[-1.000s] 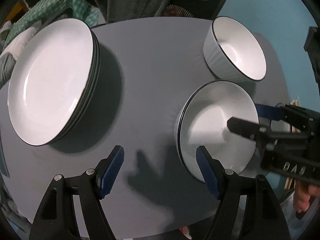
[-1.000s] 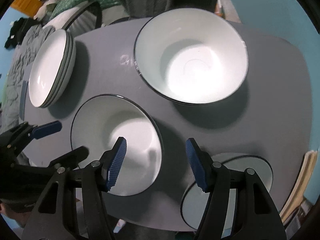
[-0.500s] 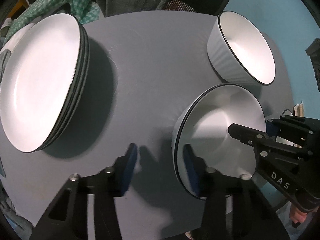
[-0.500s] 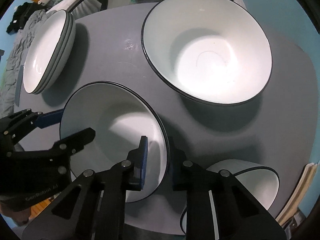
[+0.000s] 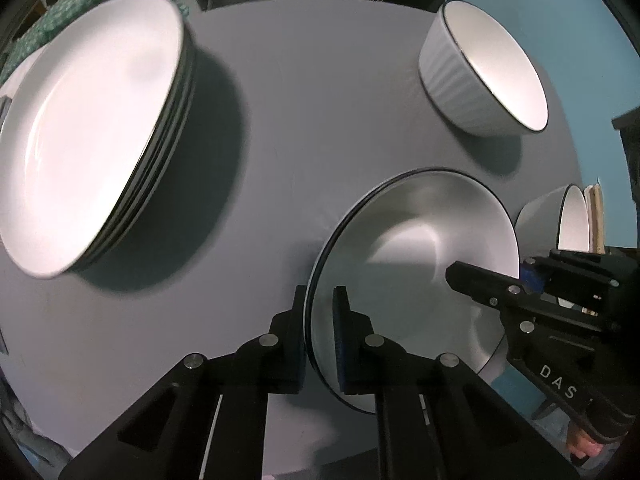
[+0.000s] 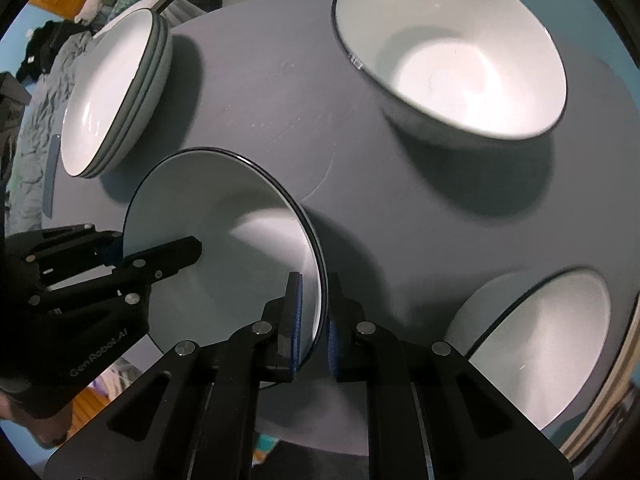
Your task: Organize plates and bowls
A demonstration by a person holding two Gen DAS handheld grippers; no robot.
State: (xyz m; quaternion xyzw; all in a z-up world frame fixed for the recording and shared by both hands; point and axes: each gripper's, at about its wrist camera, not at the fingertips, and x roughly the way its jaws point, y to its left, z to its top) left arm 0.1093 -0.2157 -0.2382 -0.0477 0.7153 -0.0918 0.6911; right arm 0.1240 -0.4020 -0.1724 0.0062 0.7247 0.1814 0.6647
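Note:
A white black-rimmed bowl (image 5: 416, 264) sits near the front of the grey round table (image 5: 312, 92); it also shows in the right wrist view (image 6: 224, 240). My left gripper (image 5: 320, 336) is shut on its left rim. My right gripper (image 6: 312, 320) is shut on its right rim and shows across the bowl in the left wrist view (image 5: 524, 276). The left gripper shows at the bowl's far side in the right wrist view (image 6: 120, 248). A stack of white plates (image 5: 92, 132) lies at the left. A ribbed white bowl (image 5: 484, 68) stands at the back right.
A smaller white bowl (image 6: 540, 340) sits at the table's front right edge, also seen in the left wrist view (image 5: 572, 224). The large bowl (image 6: 452, 48) and plate stack (image 6: 116, 92) flank the held bowl. A chair and cloth are behind the table.
Both grippers went from wide open to closed on opposite rims of the near bowl. Both cameras moved closer to it.

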